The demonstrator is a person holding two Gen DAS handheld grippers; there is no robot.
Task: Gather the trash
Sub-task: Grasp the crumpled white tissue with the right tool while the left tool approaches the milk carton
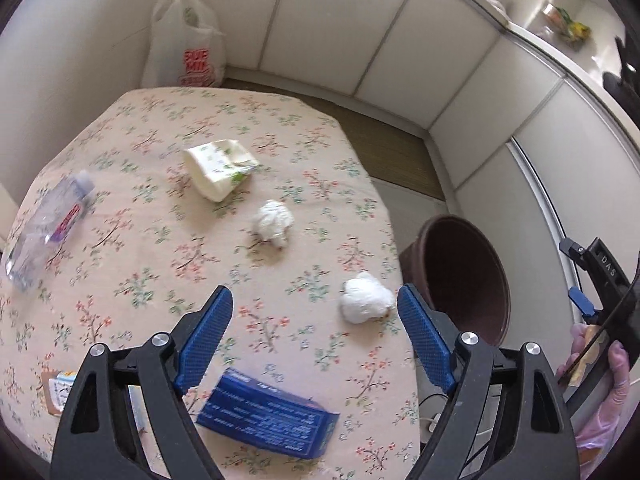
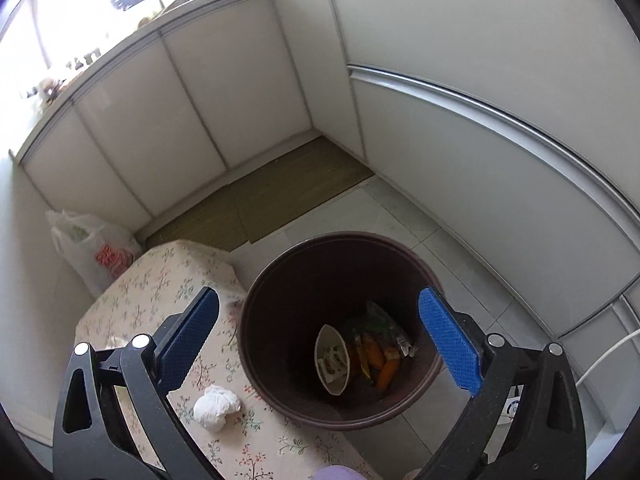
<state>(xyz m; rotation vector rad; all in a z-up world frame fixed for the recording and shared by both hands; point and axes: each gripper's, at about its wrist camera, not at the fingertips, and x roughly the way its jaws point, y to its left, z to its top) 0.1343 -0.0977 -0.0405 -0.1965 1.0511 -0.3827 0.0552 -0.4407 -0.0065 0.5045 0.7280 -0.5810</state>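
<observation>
1. Since the task is collecting trash, the dark brown round plastic bin (image 2: 340,332) stands on the floor tight against the edge of the floral-clothed surface (image 1: 132,128), within easy reach for drops; it already holds a crushed white cup, orange scraps and a crumpled wrapper.
2. Left claw (image 1: 316,344): blue-padded jaws spread wide, nothing between them, tilted steeply down over the surface's near side.
3. Crumpled white tissue ball (image 1: 366,298): lies near the surface's edge, just inside the left claw's right jaw and closest to the bin; judged the likeliest next pick.
4. Second crumpled white tissue wad (image 1: 274,222): mid-surface, apart from the first.
5. Crushed white paper cup with green print (image 1: 220,170): on its side, further back.
6. Clear plastic bottle with red label (image 1: 48,226): lying flat at the surface's left side.
7. Flat blue printed carton (image 1: 268,416): lying at the near edge, below the left claw.
8. Right claw (image 2: 320,336): jaws spread, empty, angled down directly above the bin's mouth; judged a releasing pose.
9. Gloved hand (image 1: 600,392): grips the right claw's handle, seen at the left view's right edge.
10. White plastic shopping bag with red lettering (image 1: 186,36): stands on the floor in the corner, beyond the surface.
</observation>
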